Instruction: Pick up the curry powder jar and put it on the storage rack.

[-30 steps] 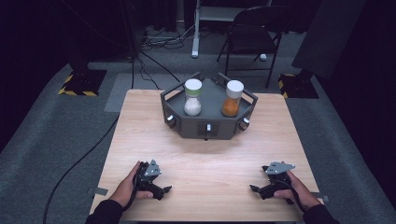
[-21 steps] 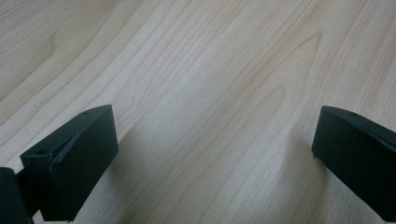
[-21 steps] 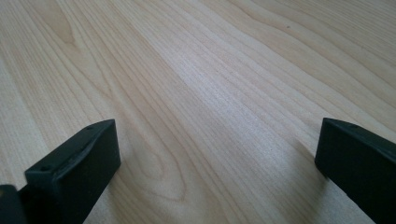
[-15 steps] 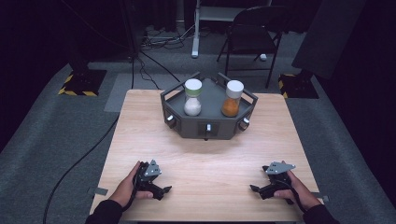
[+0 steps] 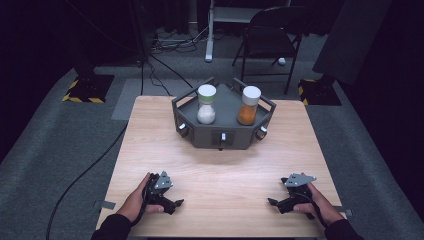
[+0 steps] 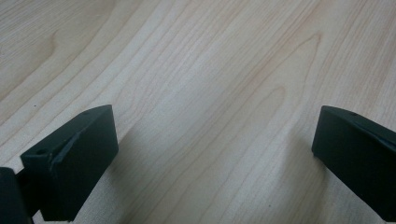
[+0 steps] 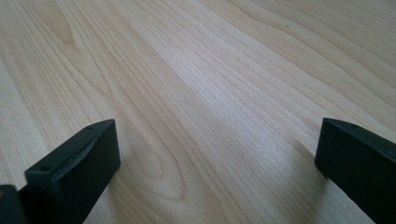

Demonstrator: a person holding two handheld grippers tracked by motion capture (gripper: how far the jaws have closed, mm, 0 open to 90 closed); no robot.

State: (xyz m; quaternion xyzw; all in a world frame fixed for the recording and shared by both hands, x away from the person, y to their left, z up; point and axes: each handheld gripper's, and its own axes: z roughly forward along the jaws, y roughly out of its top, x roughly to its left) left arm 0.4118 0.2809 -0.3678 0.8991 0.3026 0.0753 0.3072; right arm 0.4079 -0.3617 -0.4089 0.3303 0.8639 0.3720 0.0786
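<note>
At the near edge of the wooden table (image 5: 220, 175) the left tongs (image 5: 172, 202) rest low on the wood in the person's left hand (image 5: 136, 200), jaws spread wide with nothing between them; the left gripper view shows bare grain between the two black jaws; the right tongs (image 5: 275, 202) lie the same way in the right hand (image 5: 317, 205), jaws wide and empty, well apart from the left pair; farther off, near the table's far edge, stands a dark grey tray (image 5: 222, 137) with knobs on its front wall; in it stand two jars, upright and side by side: a white-filled jar (image 5: 206, 106) on the left and an orange-filled jar (image 5: 247, 107) on the right, both with pale lids, well apart from both tongs; beyond the table stands a folding chair (image 5: 270, 30) on the grey floor.
</note>
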